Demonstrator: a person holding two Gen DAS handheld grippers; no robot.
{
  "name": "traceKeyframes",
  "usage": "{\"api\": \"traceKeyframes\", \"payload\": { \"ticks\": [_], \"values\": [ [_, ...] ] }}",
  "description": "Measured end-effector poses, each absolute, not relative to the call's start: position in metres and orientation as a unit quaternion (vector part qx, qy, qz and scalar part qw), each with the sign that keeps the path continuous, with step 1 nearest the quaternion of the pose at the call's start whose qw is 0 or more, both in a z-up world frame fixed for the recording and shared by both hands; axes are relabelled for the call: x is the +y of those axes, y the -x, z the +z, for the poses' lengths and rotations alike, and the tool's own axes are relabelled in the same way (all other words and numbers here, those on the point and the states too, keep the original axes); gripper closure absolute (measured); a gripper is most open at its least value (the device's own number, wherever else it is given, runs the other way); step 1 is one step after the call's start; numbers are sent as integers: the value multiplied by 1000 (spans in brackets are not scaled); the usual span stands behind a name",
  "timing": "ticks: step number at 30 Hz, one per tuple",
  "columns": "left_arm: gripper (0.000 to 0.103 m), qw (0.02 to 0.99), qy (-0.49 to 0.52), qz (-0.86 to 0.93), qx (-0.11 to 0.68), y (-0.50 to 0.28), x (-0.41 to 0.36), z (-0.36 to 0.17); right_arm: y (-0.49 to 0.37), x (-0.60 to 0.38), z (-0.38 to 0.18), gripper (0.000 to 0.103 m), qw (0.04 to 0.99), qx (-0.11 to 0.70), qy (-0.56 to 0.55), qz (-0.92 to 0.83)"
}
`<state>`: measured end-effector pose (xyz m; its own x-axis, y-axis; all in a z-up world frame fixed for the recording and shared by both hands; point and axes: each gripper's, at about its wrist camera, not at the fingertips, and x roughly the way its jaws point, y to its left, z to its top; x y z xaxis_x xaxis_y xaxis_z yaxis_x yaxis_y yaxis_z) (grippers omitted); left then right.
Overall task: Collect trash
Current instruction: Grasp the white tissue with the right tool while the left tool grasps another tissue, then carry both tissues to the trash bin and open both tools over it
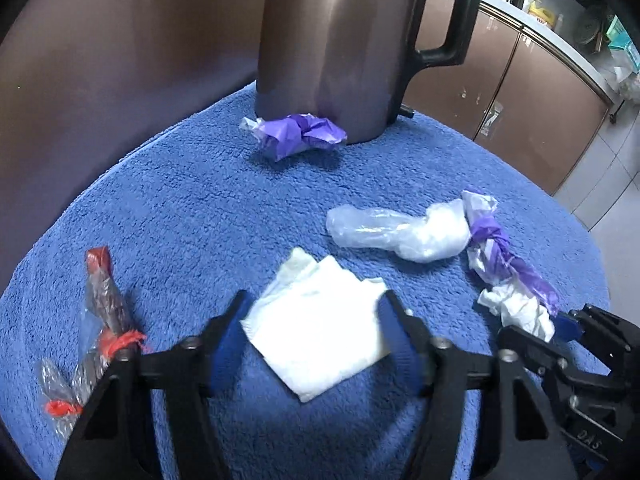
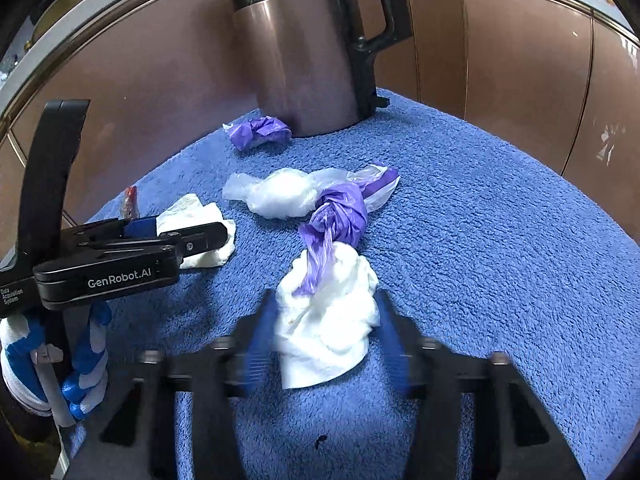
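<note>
Trash on blue towel point(image 1: 200, 200), near kettle point(image 1: 332, 48): left gripper point(image 1: 316, 332) astride folded tissue point(image 1: 320, 340), right gripper point(image 2: 326, 332) astride crumpled tissue point(image 2: 328, 320), both half-closed, grip unclear. Risk: snagging towel pile; dragging tangled purple bag point(image 2: 340, 216).

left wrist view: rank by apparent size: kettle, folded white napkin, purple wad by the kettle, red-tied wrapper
1. kettle, largest though farthest.
2. folded white napkin, nearest the camera, so likely inflated.
3-4. purple wad and red-tied wrapper: look about alike; the wrapper is longer and thinner and partly hidden by the left gripper, so no ranking.
</note>
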<state>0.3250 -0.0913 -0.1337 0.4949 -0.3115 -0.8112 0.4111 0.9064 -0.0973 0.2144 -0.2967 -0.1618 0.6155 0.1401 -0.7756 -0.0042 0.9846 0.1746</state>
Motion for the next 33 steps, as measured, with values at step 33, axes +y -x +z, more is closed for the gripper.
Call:
{"api": "traceKeyframes", "payload": {
  "ticks": [33],
  "values": [
    [88,910,-22,-273,311,-96,-40,54,30,-300,7,85,959,262,-87,57]
  ]
}}
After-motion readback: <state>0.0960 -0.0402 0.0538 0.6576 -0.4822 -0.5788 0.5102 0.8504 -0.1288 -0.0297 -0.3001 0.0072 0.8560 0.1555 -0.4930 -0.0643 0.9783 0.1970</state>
